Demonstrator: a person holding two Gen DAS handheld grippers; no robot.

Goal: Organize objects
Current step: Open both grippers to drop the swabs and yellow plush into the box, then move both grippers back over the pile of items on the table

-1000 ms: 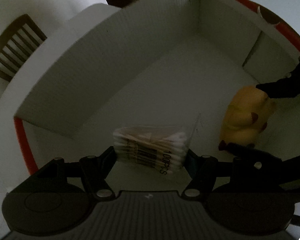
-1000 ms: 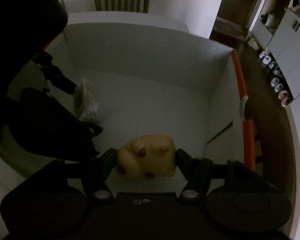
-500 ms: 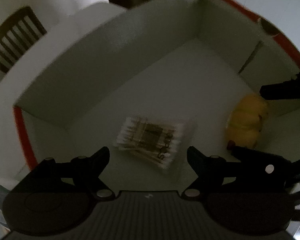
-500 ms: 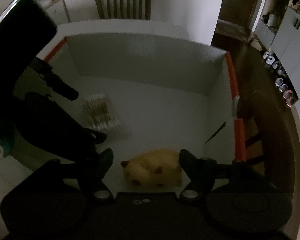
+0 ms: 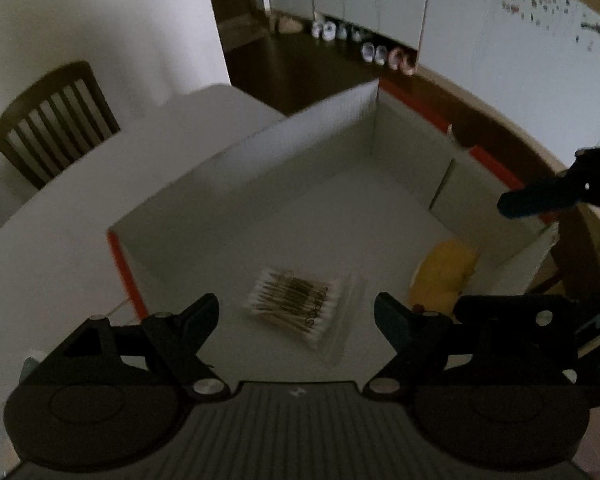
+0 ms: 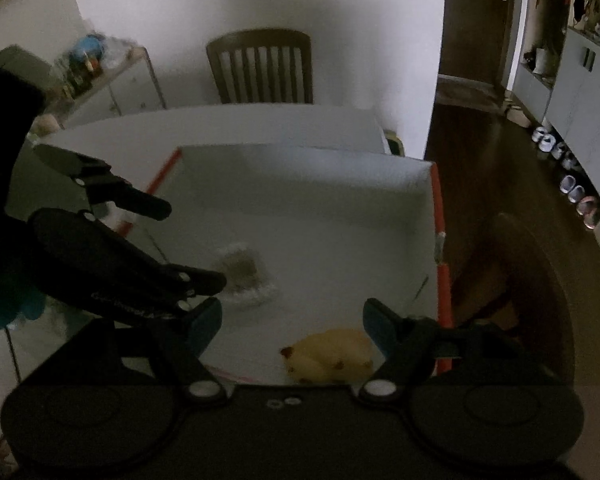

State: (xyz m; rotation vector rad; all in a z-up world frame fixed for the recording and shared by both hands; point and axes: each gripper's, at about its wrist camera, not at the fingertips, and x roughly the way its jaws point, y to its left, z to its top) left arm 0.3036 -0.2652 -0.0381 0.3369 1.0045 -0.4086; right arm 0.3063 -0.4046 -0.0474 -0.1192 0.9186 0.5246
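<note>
While both fingers (image 5: 296,312) (image 6: 292,320) gape wide, swab pack (image 5: 294,306), toy (image 6: 330,356) lie inside box (image 5: 260,160)

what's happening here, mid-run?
Two handheld grippers are above a white cardboard box on a table. The left gripper is open and holds nothing; a bag of cotton swabs lies on the box floor below it. The right gripper is open too, with a yellow plush toy lying in the box near the orange-edged wall. Both items sit in the box, apart.
</note>
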